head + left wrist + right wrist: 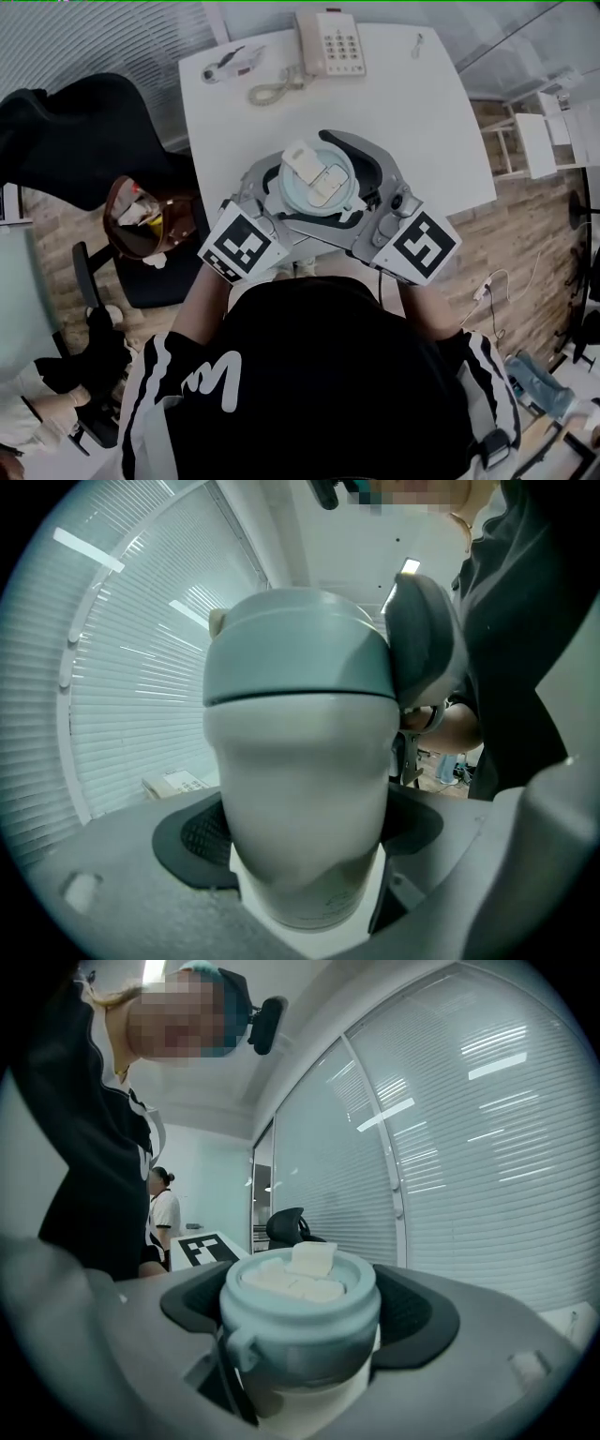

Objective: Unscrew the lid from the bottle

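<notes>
- The surface [422, 122] is a white table, and the head view shows wood-plank floor [525, 234] past its right edge.
- A white telephone [328, 42] with a coiled cord lies at the far end of the surface. A small white device [230, 64] sits near its far left corner.
- Pale slatted blinds [469, 1147] cover the glazed wall, and a black office chair [84, 141] stands left of the surface.
- Just off the left edge is an open brown bag [141, 220] with white and yellow things inside that I can't identify.
- The bottle [300, 799] is held up over the near edge of the surface, between my two tools and close to my body. I see nothing of its contents because the body is opaque white.
- The lid [300, 1321] is pale blue-grey with a white flip piece on top, and it sits on the bottle's neck.
- The left claw [300, 855] is pinching the bottle's white body below the lid. Its dark pads [202, 841] press in on both sides.
- The right claw [300, 1344] is clamped around the lid, with a pad on each flank.
</notes>
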Action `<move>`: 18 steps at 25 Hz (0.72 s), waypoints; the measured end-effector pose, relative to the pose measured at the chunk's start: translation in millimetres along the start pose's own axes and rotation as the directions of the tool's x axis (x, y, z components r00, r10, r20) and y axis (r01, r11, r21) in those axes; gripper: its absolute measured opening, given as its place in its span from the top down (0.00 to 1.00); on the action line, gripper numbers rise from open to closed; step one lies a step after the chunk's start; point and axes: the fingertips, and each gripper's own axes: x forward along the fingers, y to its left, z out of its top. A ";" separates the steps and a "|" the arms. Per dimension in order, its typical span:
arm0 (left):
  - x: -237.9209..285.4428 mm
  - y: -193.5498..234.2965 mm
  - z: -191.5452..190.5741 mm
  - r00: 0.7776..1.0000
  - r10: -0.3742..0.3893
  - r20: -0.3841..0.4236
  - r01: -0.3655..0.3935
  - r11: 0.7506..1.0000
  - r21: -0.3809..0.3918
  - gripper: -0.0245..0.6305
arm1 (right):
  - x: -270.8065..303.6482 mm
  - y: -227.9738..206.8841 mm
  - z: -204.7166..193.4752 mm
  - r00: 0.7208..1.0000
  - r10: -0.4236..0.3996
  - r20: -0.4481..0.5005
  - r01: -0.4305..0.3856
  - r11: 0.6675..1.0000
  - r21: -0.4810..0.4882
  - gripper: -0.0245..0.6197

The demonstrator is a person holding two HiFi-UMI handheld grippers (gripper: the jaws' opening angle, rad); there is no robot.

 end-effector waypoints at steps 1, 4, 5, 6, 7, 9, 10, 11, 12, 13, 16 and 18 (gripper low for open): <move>0.1 -1.4 2.2 1.000 -0.004 0.001 0.004 1.000 -0.004 0.30 | -0.4 2.4 2.3 1.000 0.009 -0.001 -0.010 1.000 -0.015 0.25; -2.8 -7.0 7.9 1.000 -0.016 0.006 0.016 1.000 0.000 0.30 | -1.5 11.7 7.8 0.999 0.034 -0.008 -0.034 0.998 -0.050 0.25; -4.2 -8.6 9.6 1.000 -0.020 0.009 0.020 1.000 0.002 0.30 | -2.2 13.9 8.9 0.999 0.039 -0.011 -0.040 0.998 -0.051 0.25; -5.5 -9.6 10.7 1.000 -0.023 0.009 0.023 1.000 0.002 0.30 | -3.0 15.0 9.6 0.999 0.043 -0.012 -0.044 0.998 -0.046 0.25; -6.2 -9.8 11.1 1.000 -0.025 0.004 0.025 1.000 0.001 0.30 | -3.7 14.7 10.0 0.999 0.047 -0.010 -0.048 0.998 -0.034 0.25; -4.9 -7.9 11.0 0.999 -0.027 -0.018 0.027 1.000 -0.003 0.30 | -5.2 10.5 11.1 0.998 0.057 0.001 -0.057 0.998 -0.008 0.25; -3.5 -6.3 11.0 0.999 -0.027 -0.032 0.027 1.000 -0.003 0.30 | -5.9 7.8 11.7 0.998 0.063 0.006 -0.063 0.998 -0.002 0.25; -2.7 -5.3 10.8 0.999 -0.026 -0.045 0.026 1.000 -0.002 0.30 | -6.4 6.1 12.0 0.998 0.068 0.008 -0.068 0.998 0.000 0.25; -2.9 -5.2 10.5 0.998 -0.027 -0.057 0.027 1.000 -0.001 0.30 | -6.7 6.0 12.2 0.997 0.071 0.009 -0.071 0.997 -0.001 0.25; -4.2 -6.0 10.2 0.997 -0.029 -0.068 0.029 1.000 -0.003 0.30 | -6.6 7.4 12.5 0.997 0.074 0.009 -0.074 0.997 -0.002 0.25; -8.6 -11.5 13.7 0.996 -0.049 -0.078 0.048 0.999 -0.011 0.31 | -6.4 15.7 18.6 0.995 0.093 0.024 -0.093 0.996 -0.015 0.25; -8.7 -16.8 20.2 0.994 -0.088 -0.069 0.088 0.996 -0.006 0.31 | -8.2 21.3 24.7 0.991 0.130 0.029 -0.129 0.991 -0.033 0.25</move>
